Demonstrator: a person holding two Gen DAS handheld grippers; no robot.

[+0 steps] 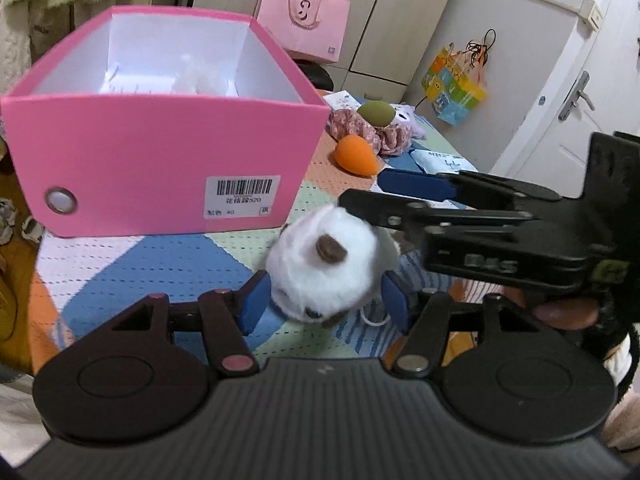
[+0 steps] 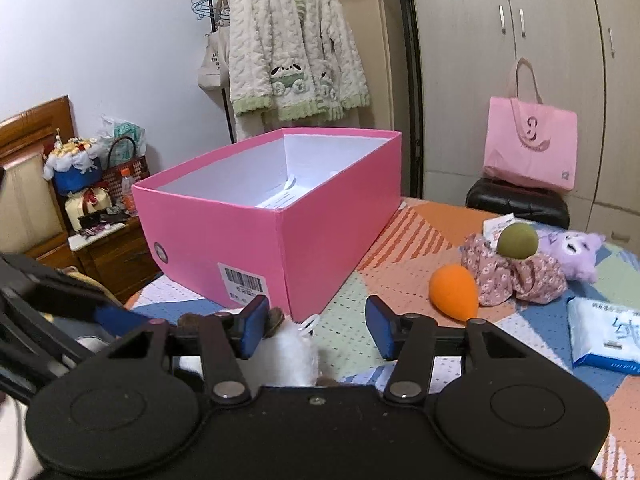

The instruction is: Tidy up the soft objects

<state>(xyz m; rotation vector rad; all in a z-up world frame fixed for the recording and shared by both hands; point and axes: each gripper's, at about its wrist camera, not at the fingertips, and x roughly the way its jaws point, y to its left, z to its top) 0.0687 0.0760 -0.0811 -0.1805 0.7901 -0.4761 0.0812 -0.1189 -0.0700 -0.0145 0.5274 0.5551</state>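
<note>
A white plush toy with brown ears (image 1: 324, 268) sits between the blue pads of my left gripper (image 1: 325, 300), which closes on its sides just above the patterned cloth. My right gripper (image 2: 316, 326) is open and empty; it reaches in from the right in the left wrist view (image 1: 400, 196), just above the plush. The plush shows low in the right wrist view (image 2: 290, 354). The open pink box (image 1: 160, 160) stands behind, also in the right wrist view (image 2: 280, 216). An orange sponge (image 2: 454, 286), a green sponge (image 2: 517, 241), a floral scrunchie (image 2: 516, 276) and a purple plush (image 2: 572, 252) lie to the right.
A blue-and-white tissue pack (image 2: 604, 334) lies at the far right. A pink bag (image 2: 530, 146) stands on a black stool (image 2: 518, 200) behind the table. A fleece jacket (image 2: 296, 48) hangs on a rack. A wooden cabinet (image 2: 108, 256) with clutter stands left.
</note>
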